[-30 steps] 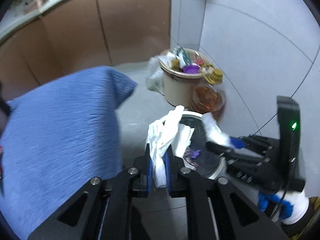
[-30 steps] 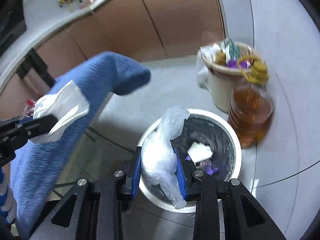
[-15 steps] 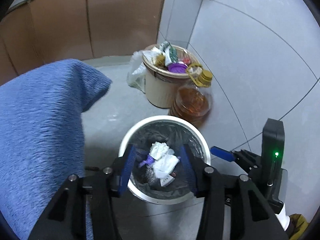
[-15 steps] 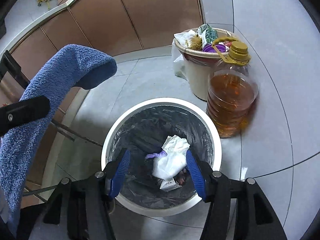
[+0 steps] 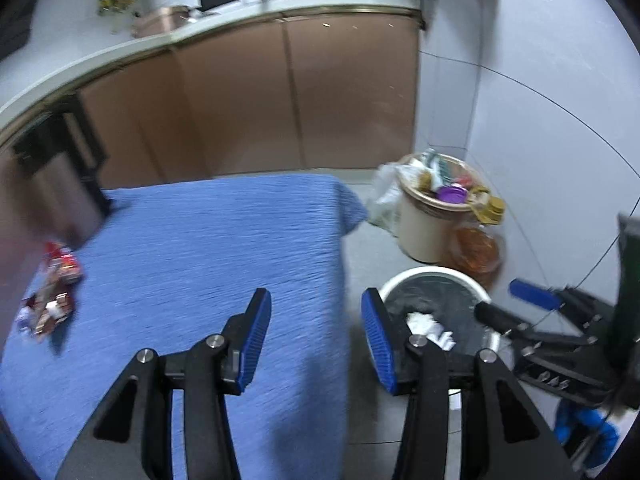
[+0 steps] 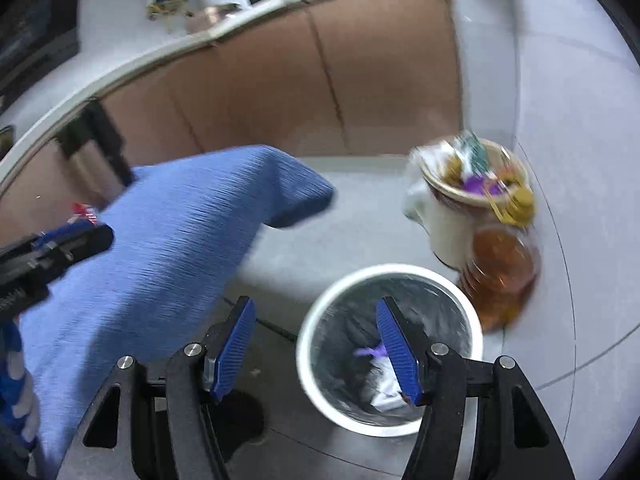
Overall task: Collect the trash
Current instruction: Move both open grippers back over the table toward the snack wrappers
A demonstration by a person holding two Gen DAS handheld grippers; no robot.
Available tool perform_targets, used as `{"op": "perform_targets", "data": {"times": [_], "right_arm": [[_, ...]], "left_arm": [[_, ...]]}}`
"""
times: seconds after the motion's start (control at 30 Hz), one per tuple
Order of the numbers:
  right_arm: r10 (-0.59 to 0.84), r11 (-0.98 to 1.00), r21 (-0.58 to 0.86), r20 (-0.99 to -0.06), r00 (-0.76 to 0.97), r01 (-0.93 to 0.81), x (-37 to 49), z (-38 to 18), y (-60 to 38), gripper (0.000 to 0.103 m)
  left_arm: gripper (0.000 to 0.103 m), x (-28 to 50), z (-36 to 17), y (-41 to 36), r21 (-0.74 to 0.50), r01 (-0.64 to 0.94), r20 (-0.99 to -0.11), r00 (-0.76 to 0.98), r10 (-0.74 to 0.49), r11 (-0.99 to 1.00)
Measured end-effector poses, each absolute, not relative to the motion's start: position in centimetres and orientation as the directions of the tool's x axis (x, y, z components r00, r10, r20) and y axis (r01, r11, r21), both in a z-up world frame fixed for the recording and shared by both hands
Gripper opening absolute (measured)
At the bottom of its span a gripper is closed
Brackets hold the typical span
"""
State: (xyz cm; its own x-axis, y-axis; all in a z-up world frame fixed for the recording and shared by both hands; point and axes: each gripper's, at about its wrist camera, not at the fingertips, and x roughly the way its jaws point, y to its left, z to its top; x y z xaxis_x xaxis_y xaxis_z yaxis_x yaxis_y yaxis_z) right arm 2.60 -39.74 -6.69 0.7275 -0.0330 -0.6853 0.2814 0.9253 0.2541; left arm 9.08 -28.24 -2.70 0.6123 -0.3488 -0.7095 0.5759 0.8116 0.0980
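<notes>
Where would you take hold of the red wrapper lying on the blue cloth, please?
I would grip the red wrapper across its crumpled upper folds, coming down from above with the open left gripper. It lies flat and loose on the blue cloth, so a raised crease probably gives the pads more to pinch than an edge; blur hides finer detail.

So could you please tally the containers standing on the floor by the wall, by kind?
White wastebasket: 1
Beige bin, overfilled: 1
Oil bottle: 1
Total: 3
</notes>
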Motion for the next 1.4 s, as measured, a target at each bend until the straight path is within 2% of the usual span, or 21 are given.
{"op": "perform_targets", "data": {"times": [0.27,0.57,0.93,1.4], "right_arm": [[0.051,0.965,0.233,-0.62,0.783,0.122,3.5,-2.0,-32.9,0.063],[0.149,0.98,0.195,-0.592,0.792,-0.038,4.8,0.8,-25.5,0.064],[0.207,0.978,0.126,-0.595,0.777,-0.164,6.4,3.2,-18.5,0.064],[0.262,0.957,0.075,-0.641,0.721,-0.281,10.2,3.4,-11.0,0.064]], "left_arm": [[0.045,7.8,-0.3,-19.8,0.135,0.428,-0.658,0.713,-0.242,0.894],[0.045,6.2,1.8,-11.1,0.125,0.294,-0.602,0.781,-0.163,0.948],[0.046,5.5,2.6,-3.2,0.057,0.191,-0.569,0.813,-0.126,0.98],[0.046,7.4,0.8,3.7,-0.017,0.111,-0.584,0.806,-0.1,0.994]]}}
